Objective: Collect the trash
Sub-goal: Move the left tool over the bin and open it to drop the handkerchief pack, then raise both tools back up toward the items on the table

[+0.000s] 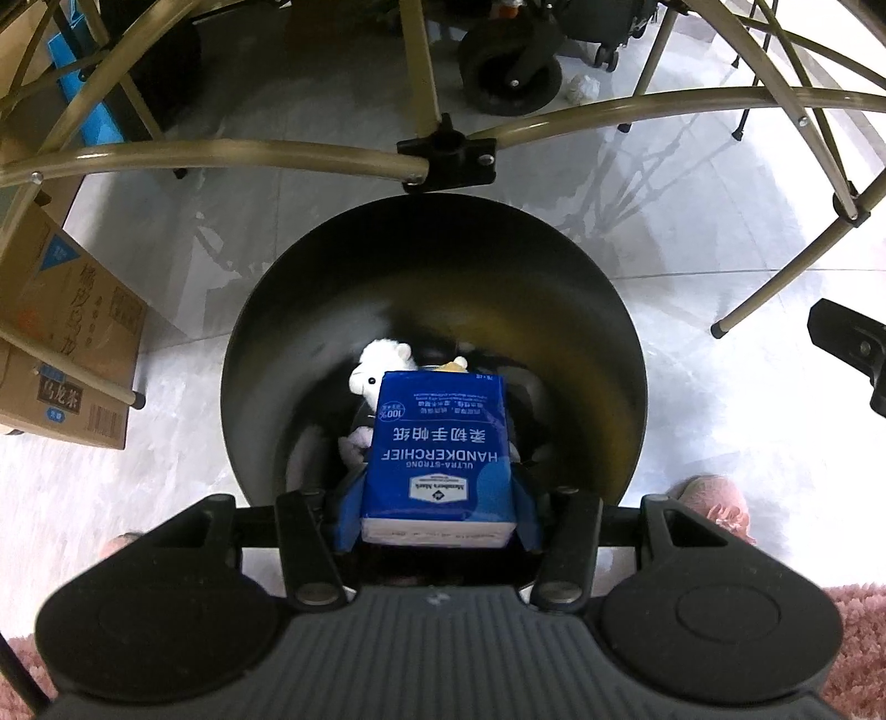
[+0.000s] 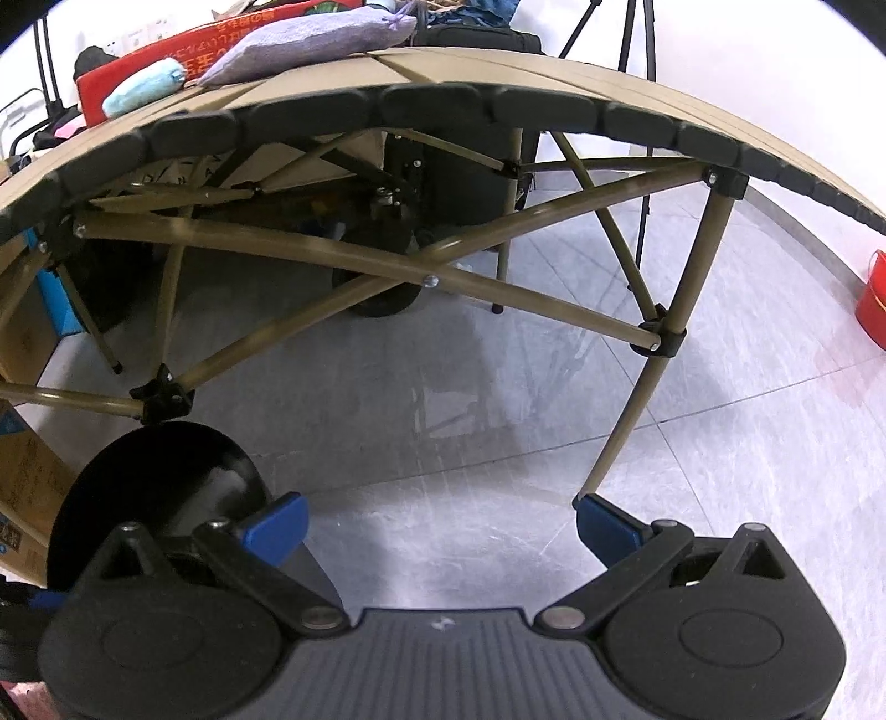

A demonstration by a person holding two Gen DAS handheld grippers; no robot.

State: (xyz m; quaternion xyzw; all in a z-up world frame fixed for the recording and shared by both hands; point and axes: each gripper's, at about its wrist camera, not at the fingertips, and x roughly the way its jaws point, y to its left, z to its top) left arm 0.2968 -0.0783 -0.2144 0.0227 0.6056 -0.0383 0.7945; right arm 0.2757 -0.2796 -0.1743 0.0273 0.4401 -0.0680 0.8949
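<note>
The grey tiled floor (image 1: 692,232) carries a black bin (image 1: 266,343), cardboard boxes (image 1: 72,354) at the left and a white paper ball (image 1: 580,87); the folding desk (image 2: 470,69) bears a purple pouch (image 2: 310,41), a teal roll (image 2: 145,87) and a red packet (image 2: 210,41).

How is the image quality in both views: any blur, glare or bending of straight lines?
Left wrist view: the tissue pack is sharp, the bin interior is dark and smeared, and the floor shows glare. Right wrist view: fisheye bends the table edge into an arc; the corners are washed out.
</note>
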